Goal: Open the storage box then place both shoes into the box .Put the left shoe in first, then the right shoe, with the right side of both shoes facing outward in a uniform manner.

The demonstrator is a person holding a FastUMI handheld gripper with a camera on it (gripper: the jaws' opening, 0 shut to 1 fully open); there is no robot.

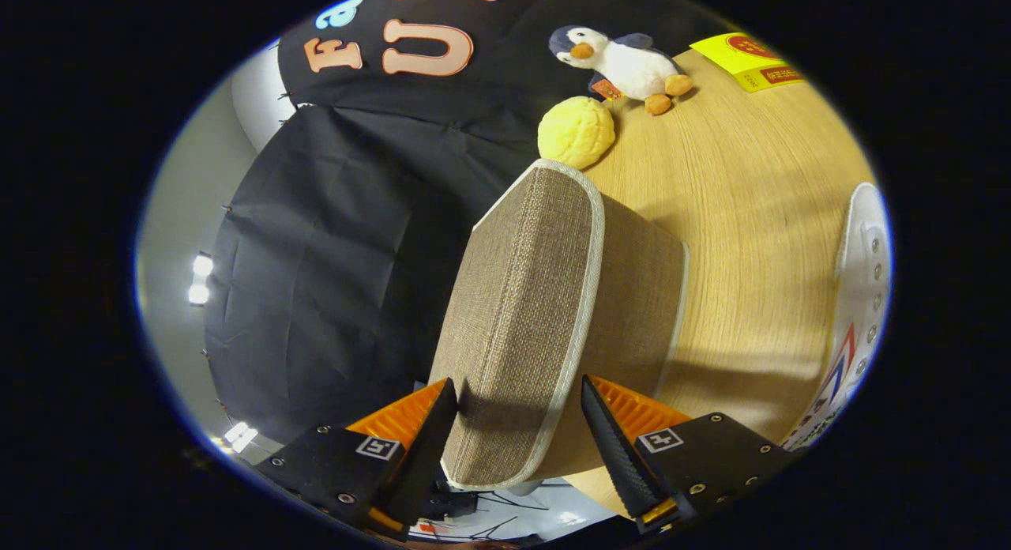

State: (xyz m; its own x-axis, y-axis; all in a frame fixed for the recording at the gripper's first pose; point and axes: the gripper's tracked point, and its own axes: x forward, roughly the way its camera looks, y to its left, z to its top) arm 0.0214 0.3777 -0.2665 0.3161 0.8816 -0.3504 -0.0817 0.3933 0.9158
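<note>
Gripper (520,423) — clamping box lid (521,313)

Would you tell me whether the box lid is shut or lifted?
Cannot tell: the fabric lid sits between the gripper fingers, but the box opening is hidden.

Bright, sharp fisheye picture, strongly bent at the edges. Ceiling lamps (202,278) glare at left. The fabric lid (525,313) casts a soft shadow across the wooden table (750,210).
</note>
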